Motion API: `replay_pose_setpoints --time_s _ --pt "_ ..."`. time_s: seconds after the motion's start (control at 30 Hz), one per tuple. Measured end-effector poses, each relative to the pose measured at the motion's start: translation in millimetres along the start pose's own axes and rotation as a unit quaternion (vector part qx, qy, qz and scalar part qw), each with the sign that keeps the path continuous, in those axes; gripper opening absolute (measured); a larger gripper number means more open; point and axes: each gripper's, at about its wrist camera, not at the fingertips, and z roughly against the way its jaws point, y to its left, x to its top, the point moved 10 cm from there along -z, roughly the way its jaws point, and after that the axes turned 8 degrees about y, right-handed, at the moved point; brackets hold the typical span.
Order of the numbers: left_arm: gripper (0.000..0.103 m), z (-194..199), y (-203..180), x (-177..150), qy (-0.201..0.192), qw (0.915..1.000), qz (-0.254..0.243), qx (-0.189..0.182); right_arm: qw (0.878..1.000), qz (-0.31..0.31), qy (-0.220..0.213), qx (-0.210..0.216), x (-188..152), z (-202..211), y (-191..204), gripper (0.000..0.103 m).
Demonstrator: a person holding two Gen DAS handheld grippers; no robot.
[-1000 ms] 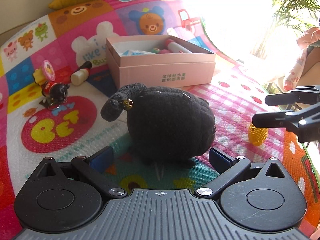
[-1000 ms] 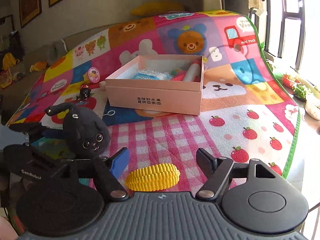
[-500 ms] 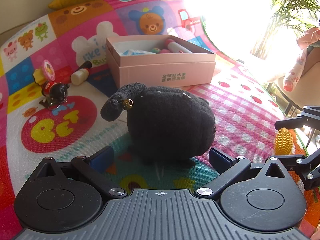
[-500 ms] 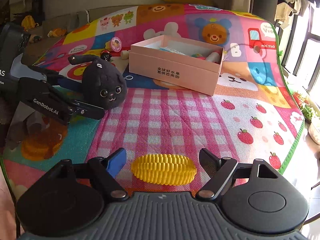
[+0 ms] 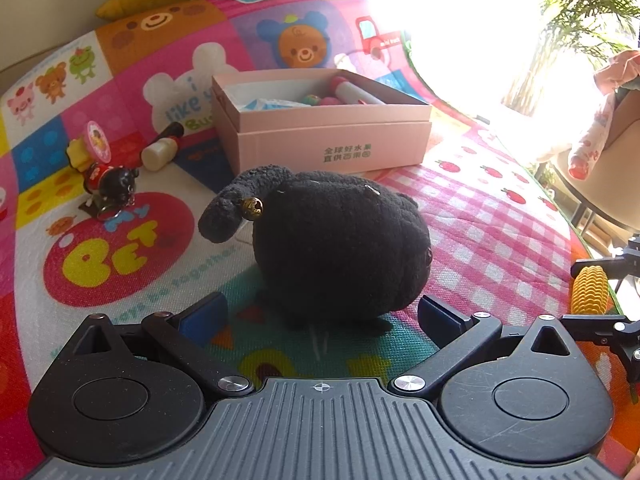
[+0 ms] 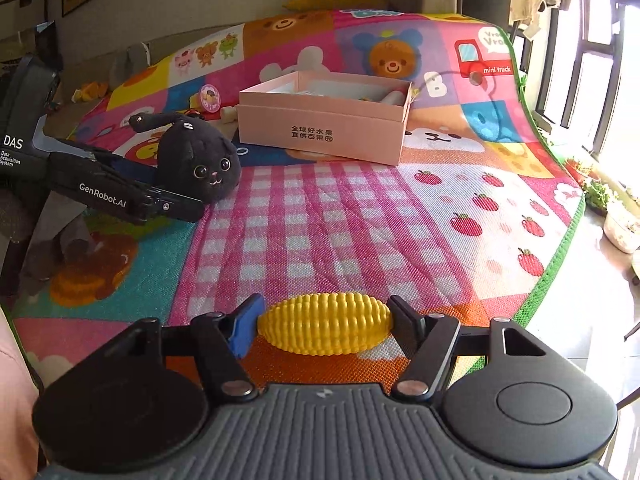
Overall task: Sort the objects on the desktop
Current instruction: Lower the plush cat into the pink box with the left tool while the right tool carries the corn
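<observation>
A yellow toy corn [image 6: 324, 326] lies crosswise on the orange patch at the mat's near edge. My right gripper [image 6: 324, 324] is closing on it, and both pads touch its ends. In the left wrist view, the corn [image 5: 590, 290] and right gripper [image 5: 600, 296] show at the far right. A black plush cat [image 5: 340, 248] sits on the mat just ahead of my left gripper [image 5: 320, 316]. That gripper is open, with its fingers wide of the plush. The pink box [image 5: 332, 148] stands open behind the cat and holds several small items.
A small wind-up toy [image 5: 108, 180], a round pink badge [image 5: 96, 142] and a cream cylinder [image 5: 160, 152] lie left of the box. The mat's green edge [image 6: 560, 248] drops to the floor on the right. A chair [image 5: 600, 184] stands beyond it.
My right gripper has drawn back toward the mat's near edge, and the corn moved with it. Its fingers have narrowed onto the corn's ends. The left gripper and the plush cat have stayed still.
</observation>
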Motion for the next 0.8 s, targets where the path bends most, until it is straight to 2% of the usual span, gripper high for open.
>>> replay_pose_setpoints --time_s 0.1,0.27,0.47,0.6,0.7,0.8 --pt "0.103 3 0 1 -0.007 1.0000 0.002 -0.005 1.000 -0.007 -0.001 -0.001 5 -1 -1 0.067" --pt "0.103 14 -6 10 -0.042 0.9989 -0.016 0.011 1.000 -0.020 -0.005 0.002 14 -7 0 0.067" --pt "0.103 2 -16 22 -0.040 0.9968 -0.050 0.050 0.999 -0.033 -0.001 0.002 17 -16 0 0.067" --pt "0.103 -1 -21 26 -0.041 0.9960 -0.056 0.056 0.999 -0.034 -0.001 0.003 16 -15 0 0.067" --pt "0.092 -1 -22 24 -0.041 0.9950 -0.064 0.064 0.999 -0.035 0.001 0.003 17 -15 0 0.067" --pt "0.091 4 -21 23 -0.039 0.9954 -0.063 0.060 0.999 -0.036 0.001 0.004 20 -12 1 0.067"
